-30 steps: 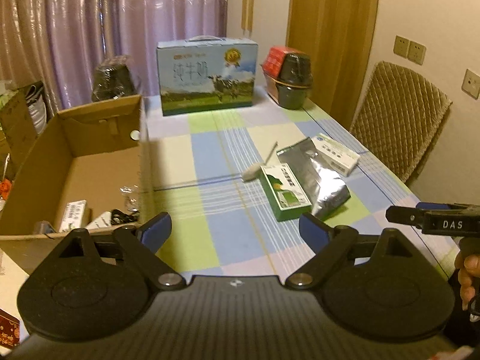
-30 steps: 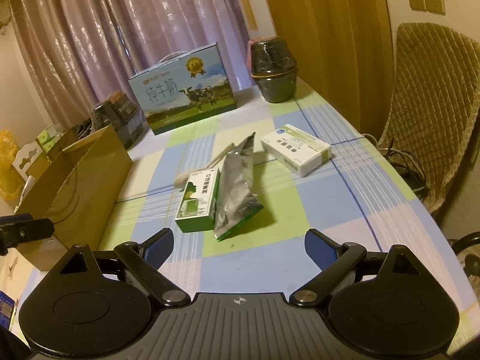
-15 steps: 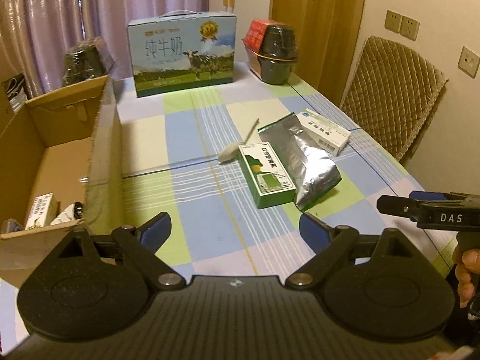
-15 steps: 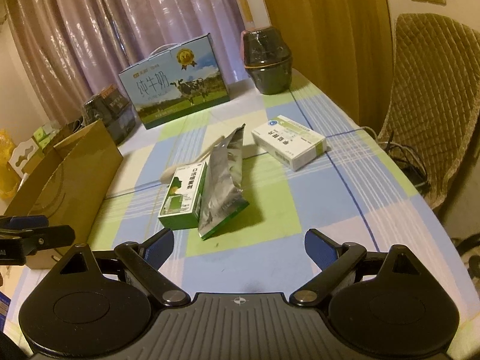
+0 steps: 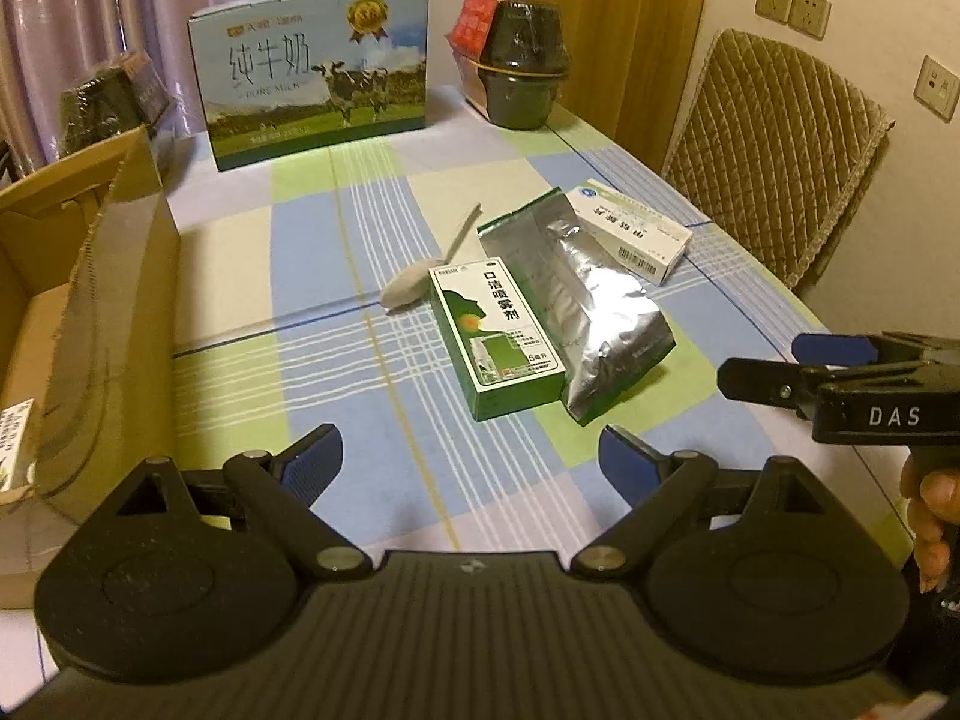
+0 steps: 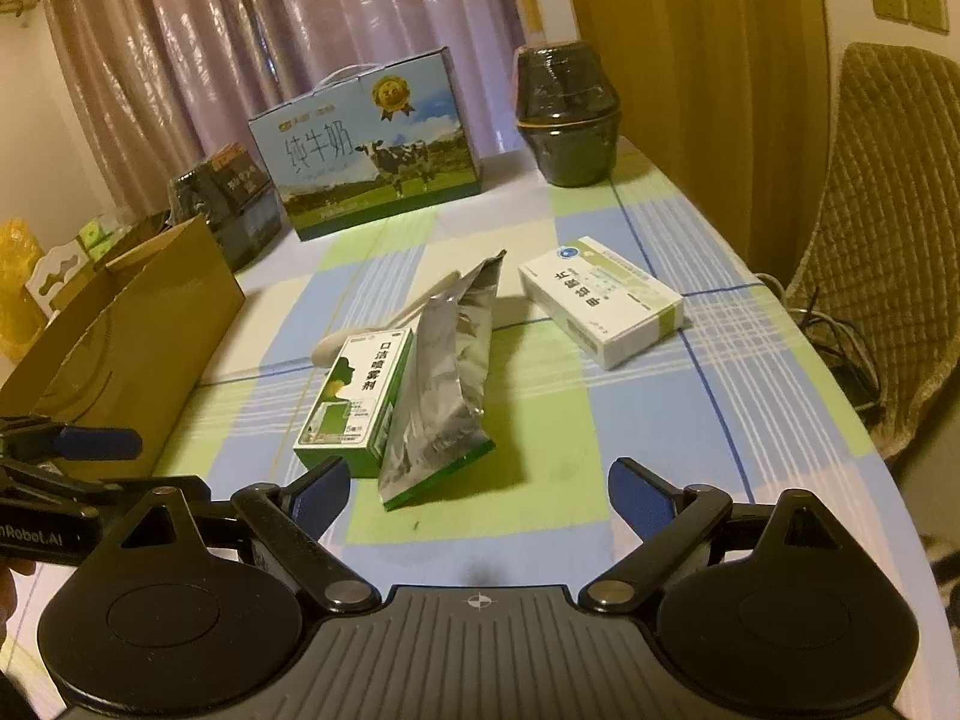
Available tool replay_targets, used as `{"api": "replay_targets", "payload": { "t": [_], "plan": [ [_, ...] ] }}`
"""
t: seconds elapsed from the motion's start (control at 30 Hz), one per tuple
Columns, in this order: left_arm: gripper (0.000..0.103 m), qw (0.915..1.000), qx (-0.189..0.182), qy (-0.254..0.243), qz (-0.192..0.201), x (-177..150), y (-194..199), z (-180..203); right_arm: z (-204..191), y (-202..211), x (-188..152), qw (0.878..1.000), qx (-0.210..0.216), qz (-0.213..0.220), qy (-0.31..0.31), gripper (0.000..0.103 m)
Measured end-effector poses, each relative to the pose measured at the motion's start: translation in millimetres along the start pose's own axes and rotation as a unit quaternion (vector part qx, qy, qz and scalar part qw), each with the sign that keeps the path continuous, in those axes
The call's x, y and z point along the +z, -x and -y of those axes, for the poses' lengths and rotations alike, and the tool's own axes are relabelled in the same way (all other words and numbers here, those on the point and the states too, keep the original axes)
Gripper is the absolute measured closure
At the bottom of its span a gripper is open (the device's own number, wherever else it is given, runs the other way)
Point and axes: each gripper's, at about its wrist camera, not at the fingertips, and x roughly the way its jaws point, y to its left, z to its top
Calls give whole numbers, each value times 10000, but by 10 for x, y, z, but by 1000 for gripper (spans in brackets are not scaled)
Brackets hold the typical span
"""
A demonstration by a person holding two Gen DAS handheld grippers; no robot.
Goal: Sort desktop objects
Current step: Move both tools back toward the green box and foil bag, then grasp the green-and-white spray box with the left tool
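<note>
- Left gripper (image 5: pixel 471 459), right gripper (image 6: pixel 479 489): jaws apart, empty.
- Green box (image 5: pixel 497 335), foil pouch (image 5: pixel 591 306), white box (image 5: pixel 630 231), spoon (image 5: pixel 429 273): mid-bench.
- Step: approach.
- Next: close on green box, carry to cardboard box (image 5: pixel 84 312).

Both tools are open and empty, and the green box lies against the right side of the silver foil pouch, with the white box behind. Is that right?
One thing is off: the green box lies against the left side of the silver foil pouch, not the right, as the right wrist view shows. The rest holds: the left tool and right tool are open and empty, and the white box lies behind.
</note>
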Motion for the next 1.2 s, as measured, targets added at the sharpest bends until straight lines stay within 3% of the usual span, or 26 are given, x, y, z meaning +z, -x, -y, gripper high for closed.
{"api": "replay_targets", "payload": {
  "t": [0.2,0.3,0.37,0.63,0.77,1.2],
  "plan": [
    [13,10000,-22,10,-88,13,-141,-28,-71,-174,96,9995,92,-47,297,13],
    [14,9999,-17,28,-144,18,-208,-51,-88,-277,143,9991,120,-95,390,18],
    [15,9998,-24,66,-184,28,-260,-74,-93,-365,180,9987,152,-175,460,28],
    [16,9996,-71,144,-241,121,-442,-98,-131,-688,268,9958,219,-438,772,44],
    [16,9995,-87,176,-253,163,-525,-96,-101,-822,285,9959,208,-579,661,68],
    [16,9992,-213,191,-292,269,-772,12,229,-617,299,9971,125,-517,543,78]
  ]
}}
